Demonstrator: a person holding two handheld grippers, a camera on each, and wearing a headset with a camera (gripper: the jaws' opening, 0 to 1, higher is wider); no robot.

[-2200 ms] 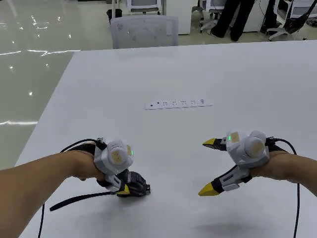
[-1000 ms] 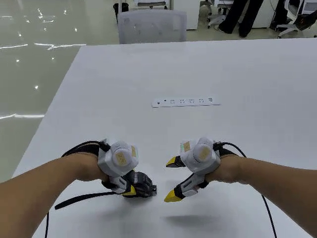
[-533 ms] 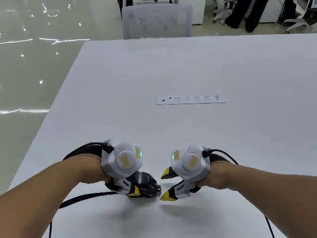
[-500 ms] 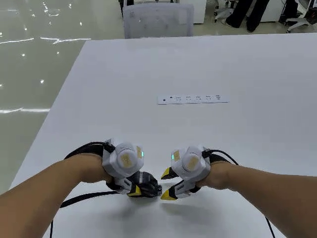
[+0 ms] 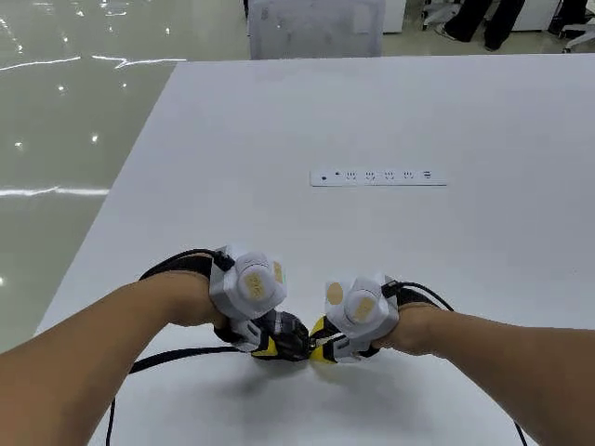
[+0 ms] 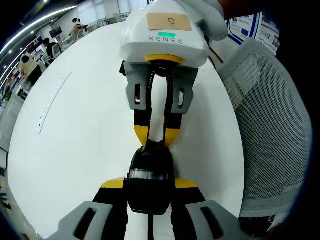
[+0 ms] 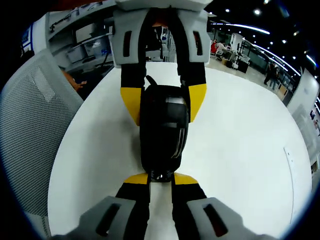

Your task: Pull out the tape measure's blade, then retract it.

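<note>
A black tape measure point(image 5: 290, 334) rests near the front edge of the white table point(image 5: 372, 111). My left gripper point(image 5: 269, 347) is shut on its case from the left. In the left gripper view the case point(image 6: 150, 170) sits clamped between the yellow fingertips point(image 6: 114, 183). My right gripper point(image 5: 319, 340) meets it from the right, its jaws closed narrowly at the blade's tip. In the right gripper view the yellow fingertips point(image 7: 136, 178) pinch the front end of the case point(image 7: 164, 130), where the blade comes out. No blade length is drawn out.
A white power strip point(image 5: 378, 177) lies across the middle of the table. A grey chair point(image 5: 316, 26) stands at the far edge. A black strap point(image 5: 177, 356) trails left from the tape measure. A mesh chair back point(image 6: 270, 125) is close behind me.
The right gripper has moved left to the tape measure and narrowed from wide open to closed at the blade's tip. The left gripper has kept hold of the case.
</note>
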